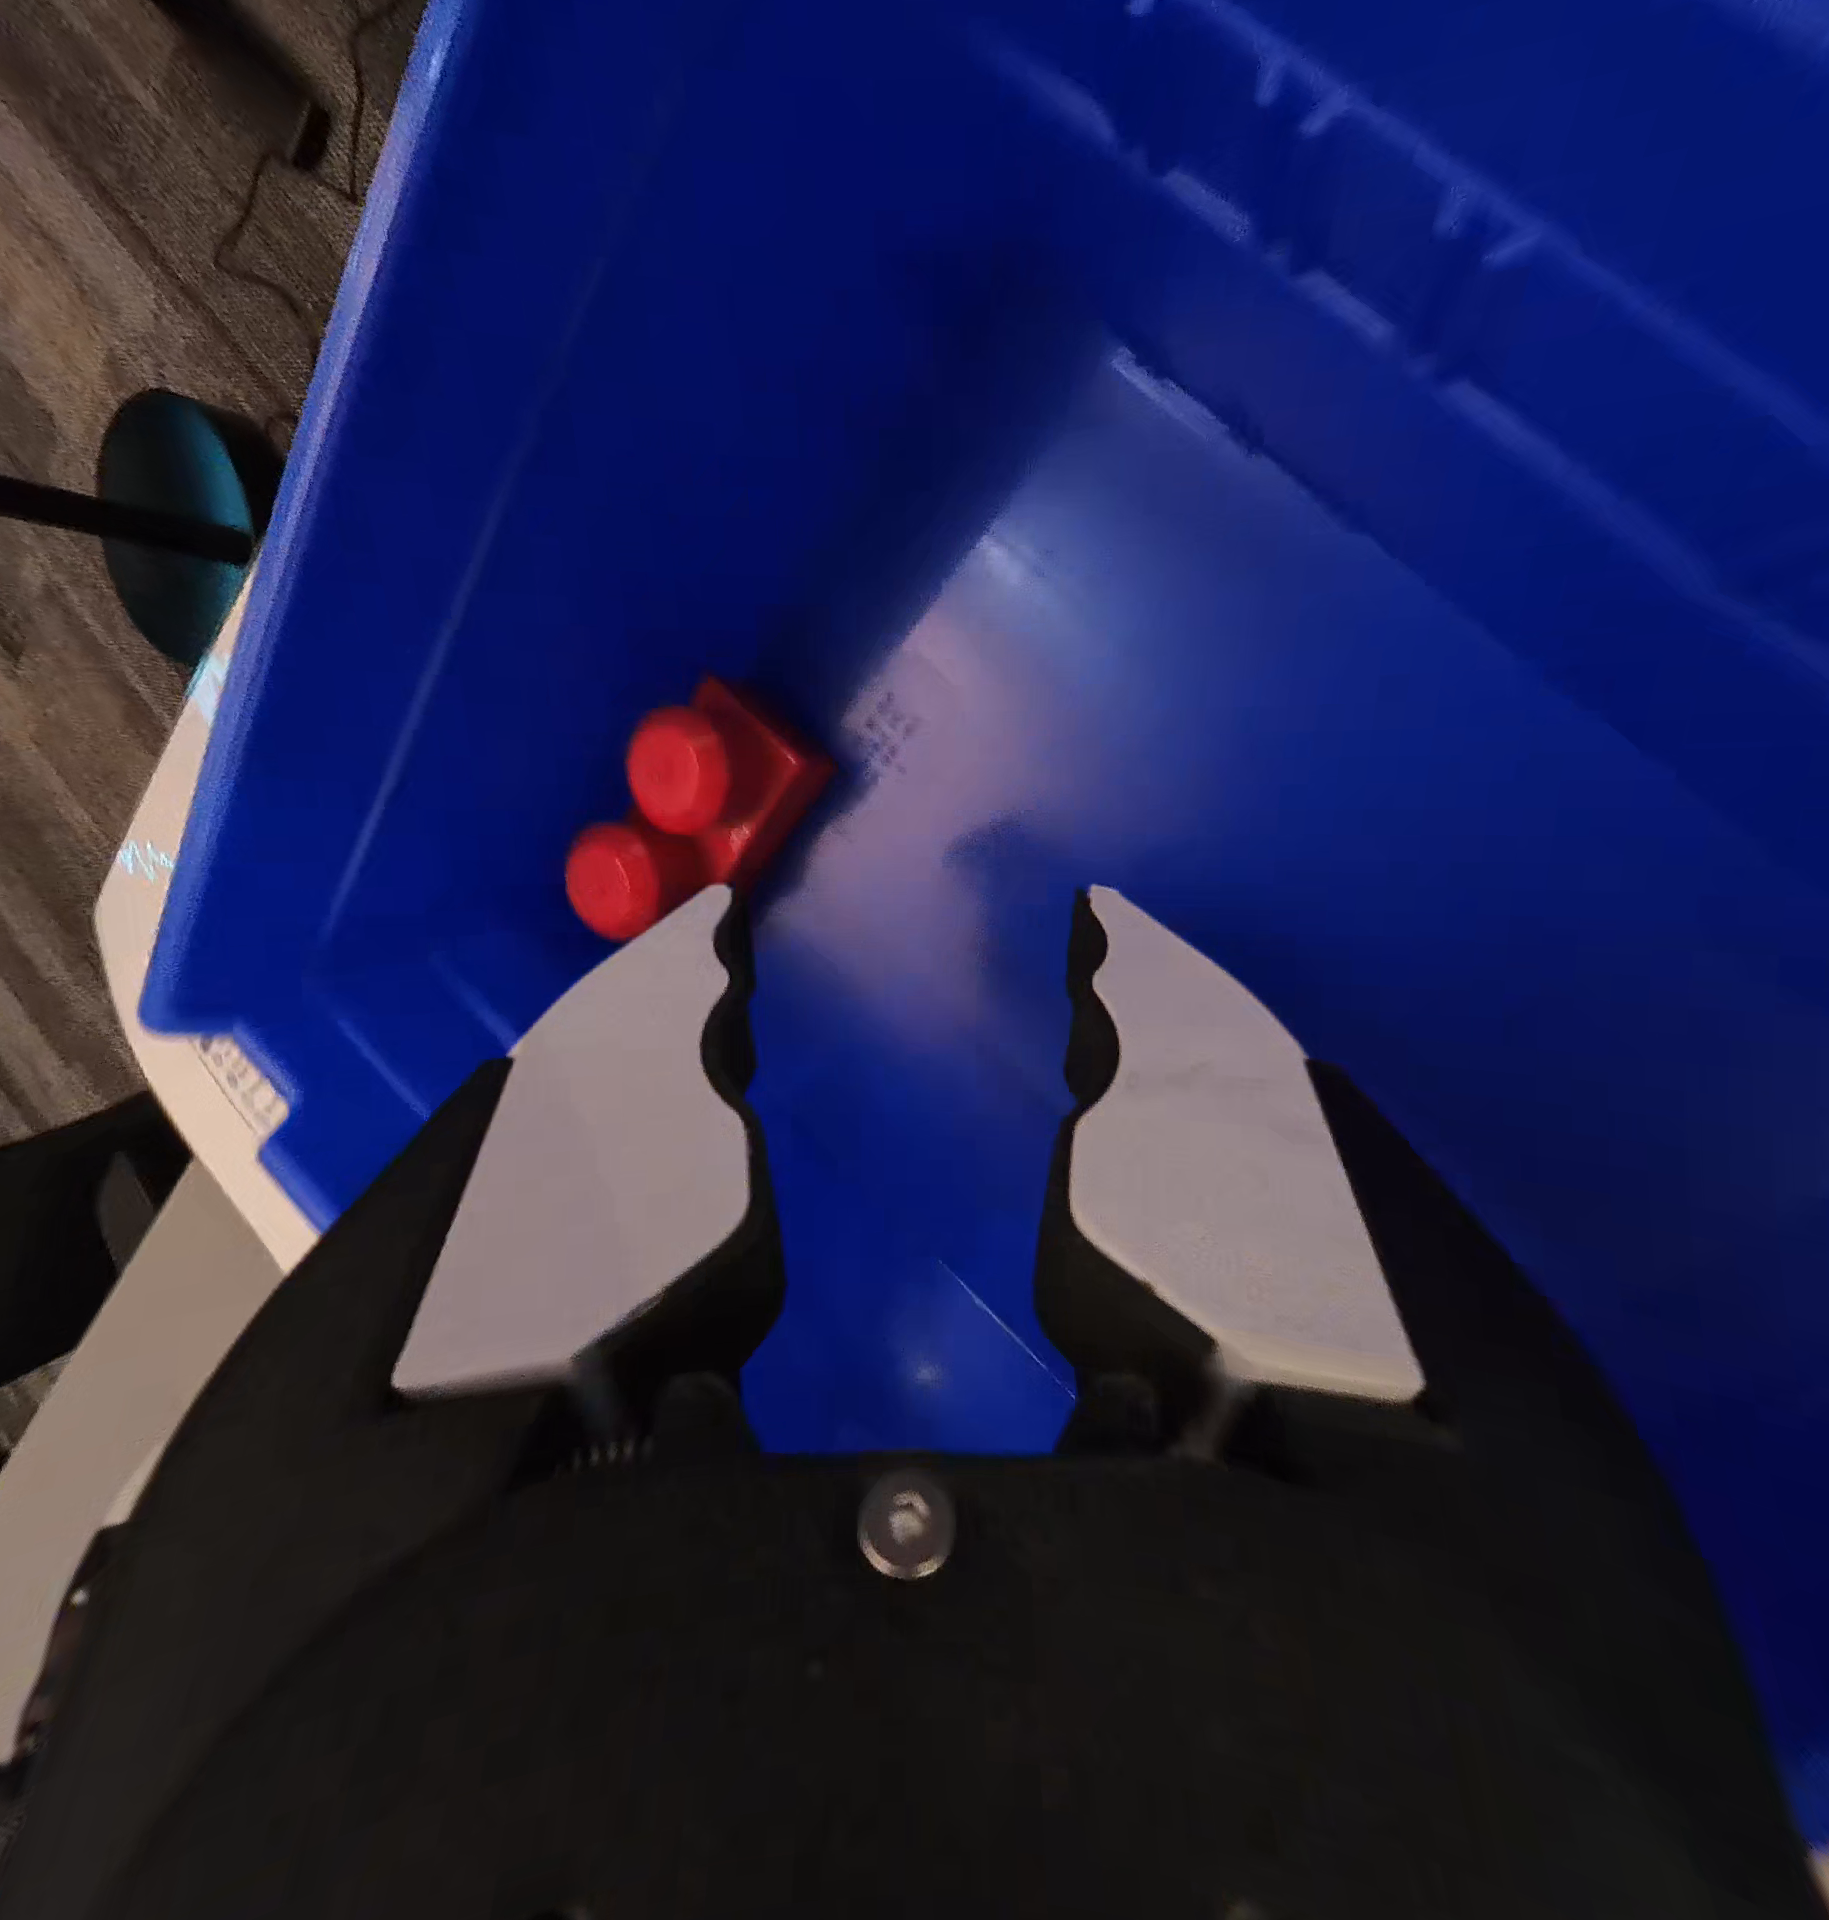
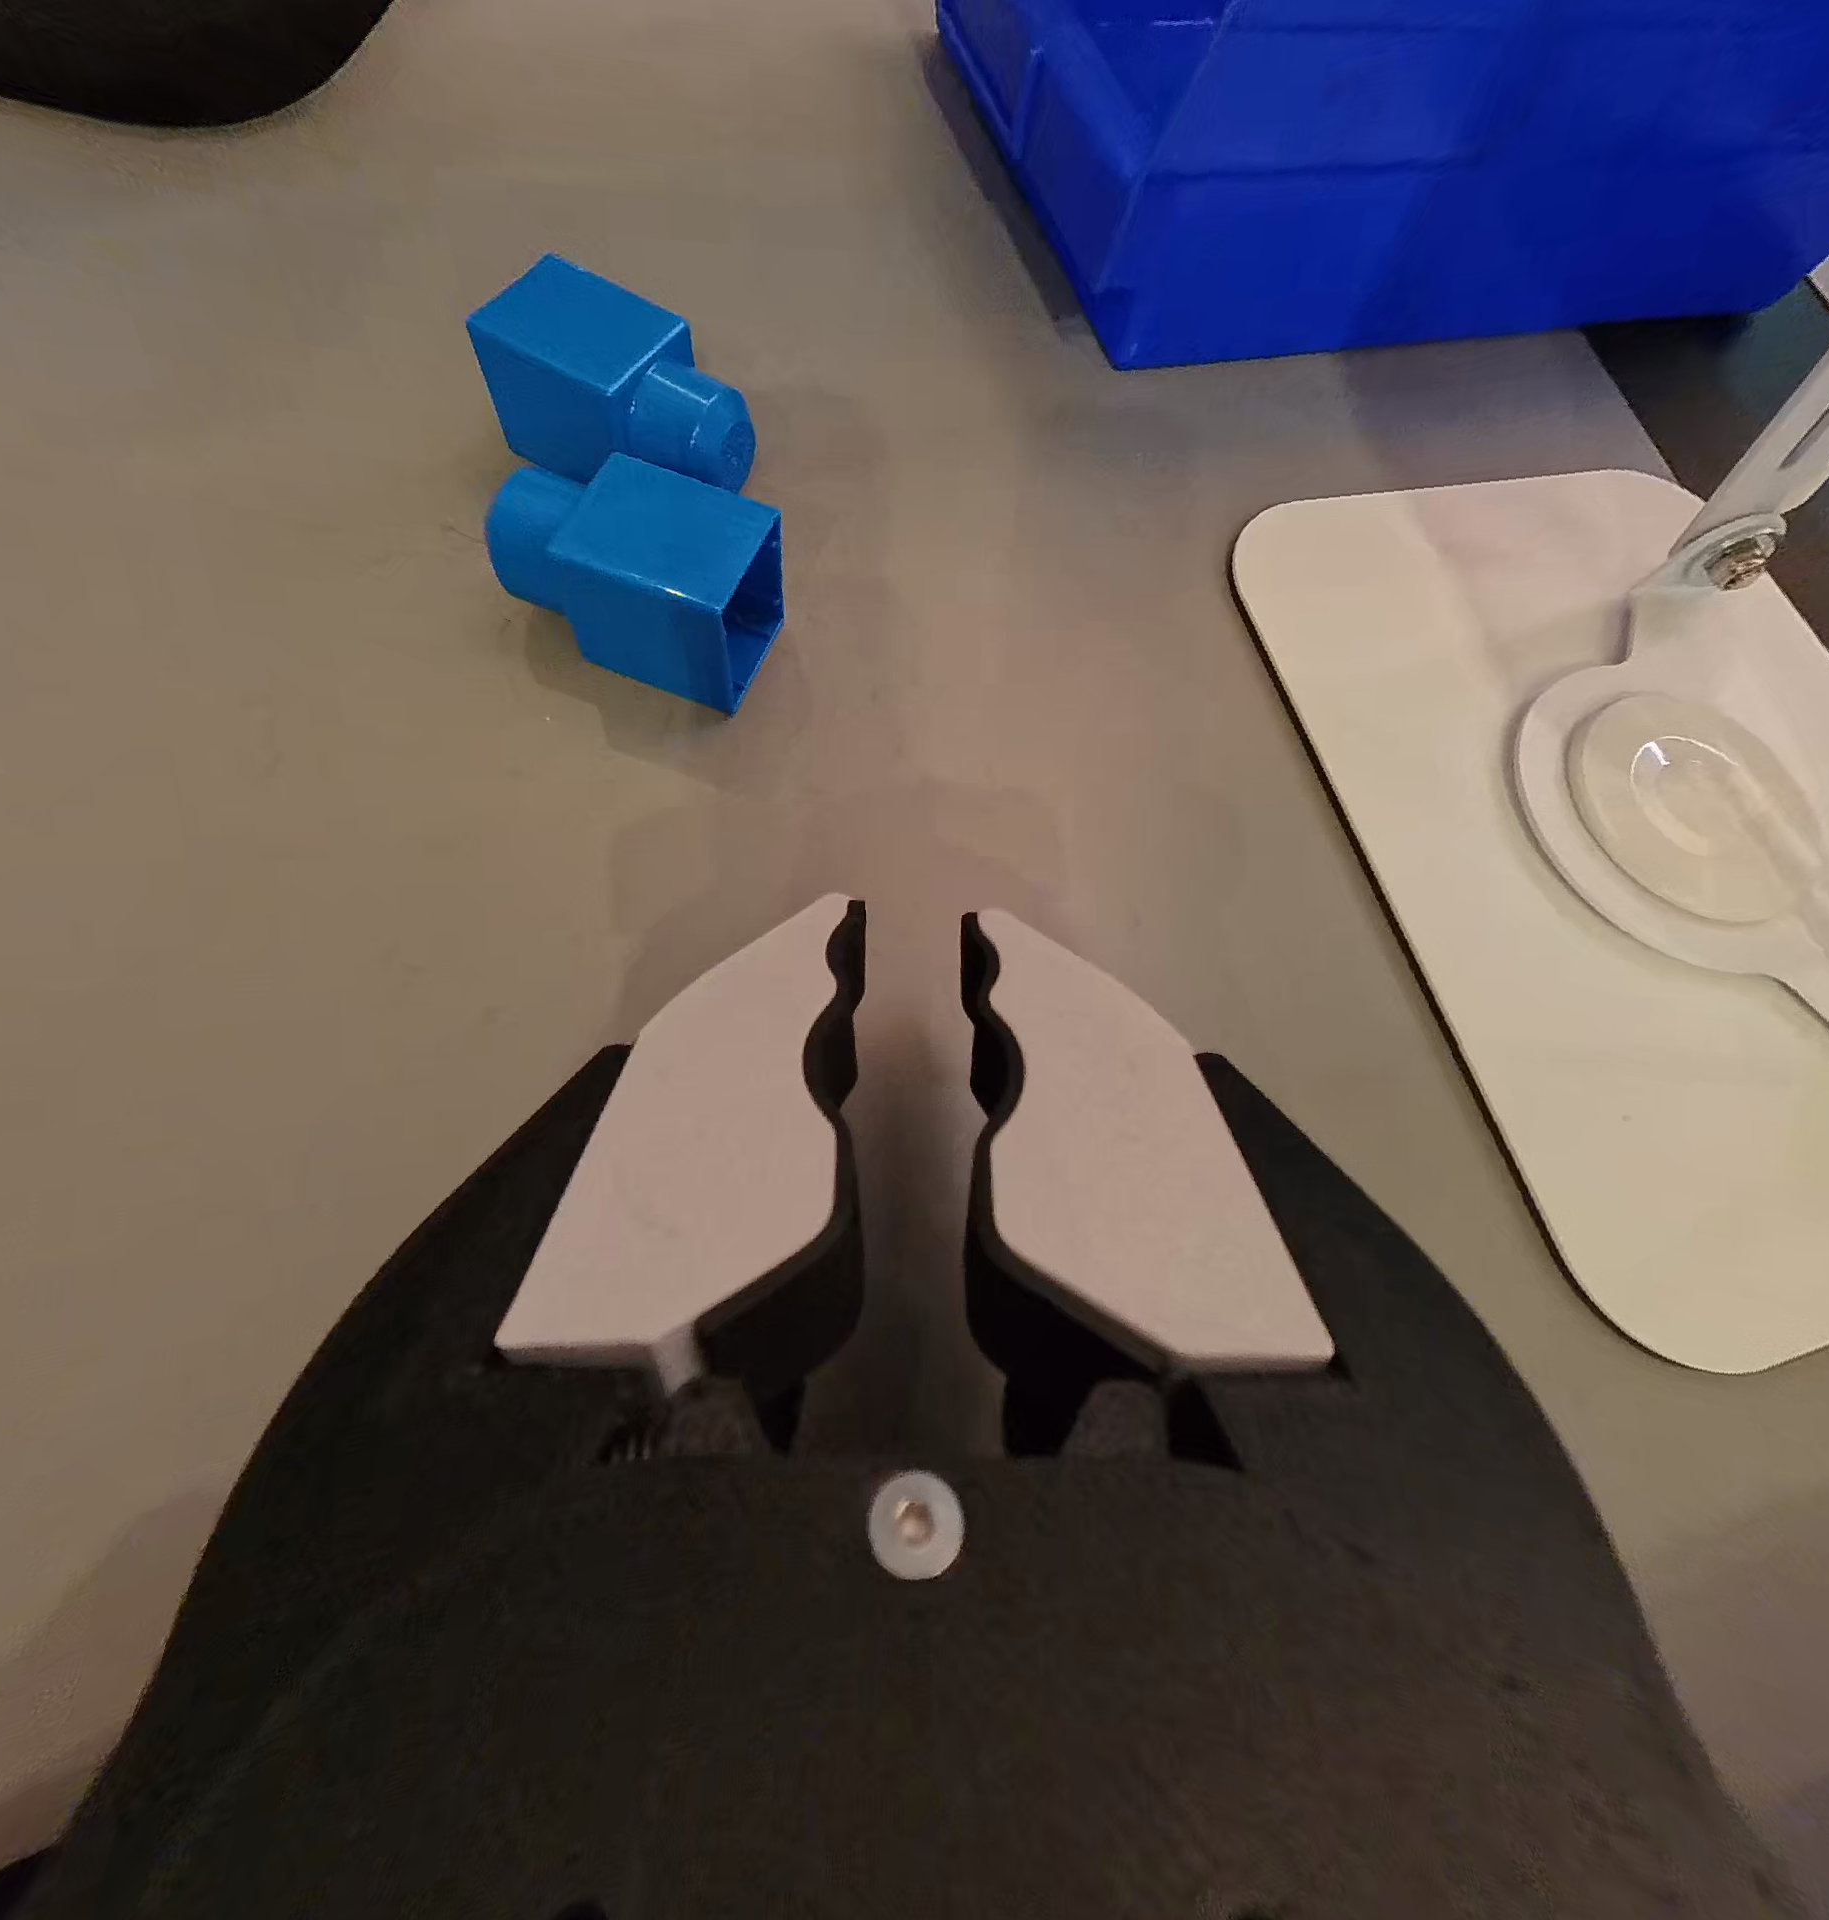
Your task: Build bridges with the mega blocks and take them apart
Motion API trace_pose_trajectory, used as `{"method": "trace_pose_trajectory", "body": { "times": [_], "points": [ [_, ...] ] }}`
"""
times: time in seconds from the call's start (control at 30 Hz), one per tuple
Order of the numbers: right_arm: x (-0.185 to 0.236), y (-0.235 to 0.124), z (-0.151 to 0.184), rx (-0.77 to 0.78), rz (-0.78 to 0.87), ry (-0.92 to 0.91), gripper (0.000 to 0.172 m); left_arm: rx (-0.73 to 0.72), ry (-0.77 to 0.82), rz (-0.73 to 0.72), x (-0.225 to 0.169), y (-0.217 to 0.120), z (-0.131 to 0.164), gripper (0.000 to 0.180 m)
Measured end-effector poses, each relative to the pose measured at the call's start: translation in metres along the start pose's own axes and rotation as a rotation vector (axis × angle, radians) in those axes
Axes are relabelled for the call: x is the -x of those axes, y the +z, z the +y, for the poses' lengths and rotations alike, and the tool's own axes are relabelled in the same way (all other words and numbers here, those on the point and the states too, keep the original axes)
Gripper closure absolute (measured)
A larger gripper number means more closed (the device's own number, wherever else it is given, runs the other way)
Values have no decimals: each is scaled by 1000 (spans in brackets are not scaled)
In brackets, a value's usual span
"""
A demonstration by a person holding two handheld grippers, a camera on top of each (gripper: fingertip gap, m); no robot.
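L gripper (image 1: 910, 899): jaws wide apart, nothing between; hangs inside blue bin (image 1: 536, 436).
R gripper (image 2: 912, 914): narrow gap, nothing held, low over grey table (image 2: 214, 831).
Red block (image 1: 697, 800): on its side in bin, by the wall, just past L fingertip (image 1: 697, 920) (touching or not, can't tell).
Blue blocks (image 2: 619, 488): two, lying on table, well fwd-left of R.
Risk: L tip prob nudges red block vs wall, or pads slip on round studs; view's blurred, so aim is iffy.

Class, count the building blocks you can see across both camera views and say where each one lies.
3. A red two-stud block lies inside the blue bin; two blue single-stud blocks lie side by side on the grey table. Others may be hidden.
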State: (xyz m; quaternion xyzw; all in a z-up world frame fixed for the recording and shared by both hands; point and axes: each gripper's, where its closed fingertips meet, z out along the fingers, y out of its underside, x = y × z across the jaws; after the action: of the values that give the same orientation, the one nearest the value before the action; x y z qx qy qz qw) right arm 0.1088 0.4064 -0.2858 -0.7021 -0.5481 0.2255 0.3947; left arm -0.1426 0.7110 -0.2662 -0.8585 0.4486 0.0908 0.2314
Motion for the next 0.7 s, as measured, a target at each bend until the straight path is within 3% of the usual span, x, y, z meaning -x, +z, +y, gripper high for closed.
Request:
{"method": "trace_pose_trajectory", "body": {
  "times": [0.23, 0.37, 0.5, 0.53, 0.57, 0.6, 0.7],
  "points": [
    [1, 0, 1, 1, -17, 17, 154, 109, 16, -66, 35, 39, -5, 117],
    [1, 0, 1, 0, -20, 19, 154, 195, 4, 18, 30, 55, -1, 113],
    [2, 0, 2, 0, -22, 20, 154, 211, -51, 82, 20, 50, 2, 119],
    [2, 0, 2, 0, -23, 21, 154, 216, -28, 149, 5, 45, 4, 139],
    [2, 0, 2, 0, -23, 20, 154, 242, -28, 250, -16, 39, 10, 144],
    [2, 0, 2, 1, -23, 19, 154, 274, -22, 308, -30, 33, 15, 146],
    [3, 1, 3, 10, -24, 12, 154, 237, 48, 260, -38, 20, 15, 130]
  ]
}}
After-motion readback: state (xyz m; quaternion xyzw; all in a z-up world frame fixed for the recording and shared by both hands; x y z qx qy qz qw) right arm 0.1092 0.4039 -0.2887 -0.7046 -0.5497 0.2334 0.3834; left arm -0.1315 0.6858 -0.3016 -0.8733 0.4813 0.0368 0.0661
